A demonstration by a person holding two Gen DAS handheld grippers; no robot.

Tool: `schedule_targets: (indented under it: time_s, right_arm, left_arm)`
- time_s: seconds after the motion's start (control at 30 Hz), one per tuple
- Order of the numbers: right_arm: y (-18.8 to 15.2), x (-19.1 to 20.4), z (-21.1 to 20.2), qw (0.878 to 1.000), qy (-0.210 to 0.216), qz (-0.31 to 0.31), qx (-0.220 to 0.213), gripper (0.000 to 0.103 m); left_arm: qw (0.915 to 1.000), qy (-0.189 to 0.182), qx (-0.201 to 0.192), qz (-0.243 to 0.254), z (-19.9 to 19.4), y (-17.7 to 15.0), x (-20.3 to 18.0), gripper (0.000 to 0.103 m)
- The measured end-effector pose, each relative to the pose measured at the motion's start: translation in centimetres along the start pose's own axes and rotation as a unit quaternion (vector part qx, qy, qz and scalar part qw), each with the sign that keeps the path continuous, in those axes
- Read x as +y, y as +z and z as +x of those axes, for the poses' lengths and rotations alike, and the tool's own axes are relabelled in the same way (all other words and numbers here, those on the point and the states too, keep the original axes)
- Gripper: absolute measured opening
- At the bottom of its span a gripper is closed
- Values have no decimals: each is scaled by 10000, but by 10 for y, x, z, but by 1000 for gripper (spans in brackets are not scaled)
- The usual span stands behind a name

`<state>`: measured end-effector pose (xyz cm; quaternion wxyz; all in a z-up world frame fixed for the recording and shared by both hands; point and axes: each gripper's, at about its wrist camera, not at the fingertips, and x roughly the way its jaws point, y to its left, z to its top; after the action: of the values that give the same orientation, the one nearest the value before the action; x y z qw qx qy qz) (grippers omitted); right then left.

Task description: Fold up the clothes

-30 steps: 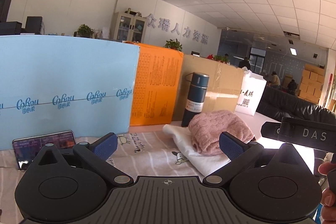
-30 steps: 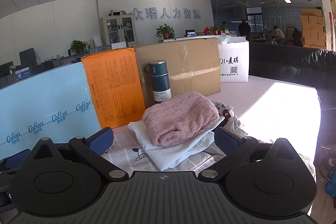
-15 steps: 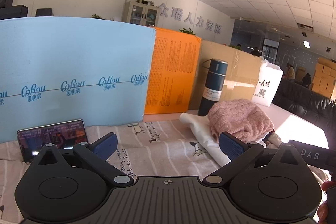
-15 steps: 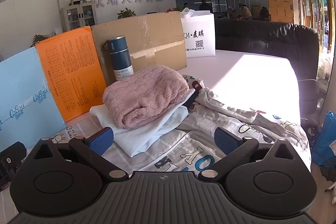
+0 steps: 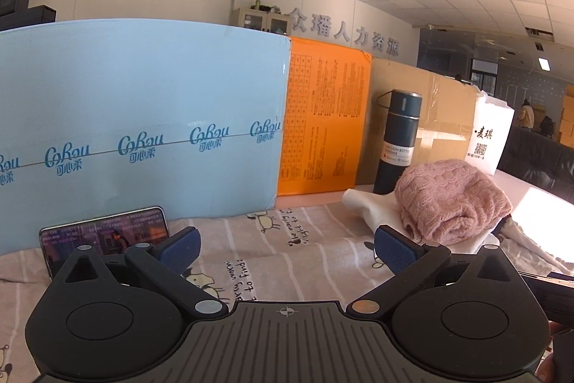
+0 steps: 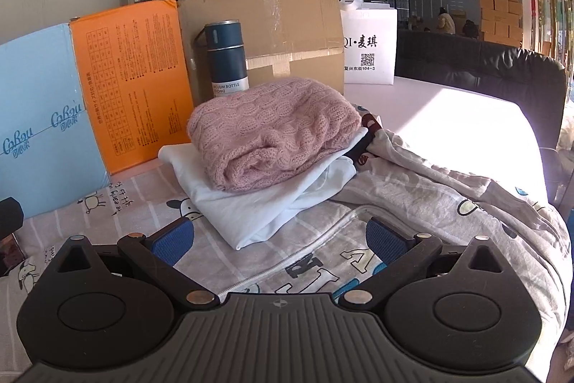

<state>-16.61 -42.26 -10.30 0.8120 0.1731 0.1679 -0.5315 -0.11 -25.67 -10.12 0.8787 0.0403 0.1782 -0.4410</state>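
Note:
A folded pink knit sweater (image 6: pixel 272 128) (image 5: pixel 452 196) lies on top of a folded white garment (image 6: pixel 258 200) (image 5: pixel 366 203). To their right sprawls an unfolded grey printed garment with a zipper (image 6: pixel 423 200), reaching under my right gripper (image 6: pixel 280 241). That gripper is open and empty, low over the zipper. My left gripper (image 5: pixel 285 250) is open too, holding nothing, above the striped cartoon sheet (image 5: pixel 287 239), left of the stack.
A dark blue vacuum bottle (image 6: pixel 226 56) (image 5: pixel 398 142) stands behind the stack. Blue (image 5: pixel 136 131), orange (image 5: pixel 323 128) and cardboard boxes (image 6: pixel 287 34) wall the back, with a white bag (image 6: pixel 369 49). A phone (image 5: pixel 104 236) leans at left. A black sofa (image 6: pixel 484 67) borders the right.
Both grippers have dropped lower and closer to the table. The right view has swung right, bringing the unfolded printed garment under its fingers. Both stay open.

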Motion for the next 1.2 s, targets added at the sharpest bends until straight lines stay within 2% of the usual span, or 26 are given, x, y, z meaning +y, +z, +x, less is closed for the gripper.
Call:
schedule_targets:
  time_s: [0.23, 0.4, 1.2]
  right_arm:
    - [-9, -12, 4, 9988, -15, 248, -420, 103]
    - [-13, -9, 7, 9990, 145, 126, -401, 103]
    - [-18, -5, 20, 9995, 182, 90, -224, 103]
  left_arm:
    - [9999, 60, 54, 150, 7, -8, -7, 103]
    - [9994, 32, 68, 333, 8, -11, -16, 103]
    - [9977, -129, 186, 635, 9, -17, -30, 103]
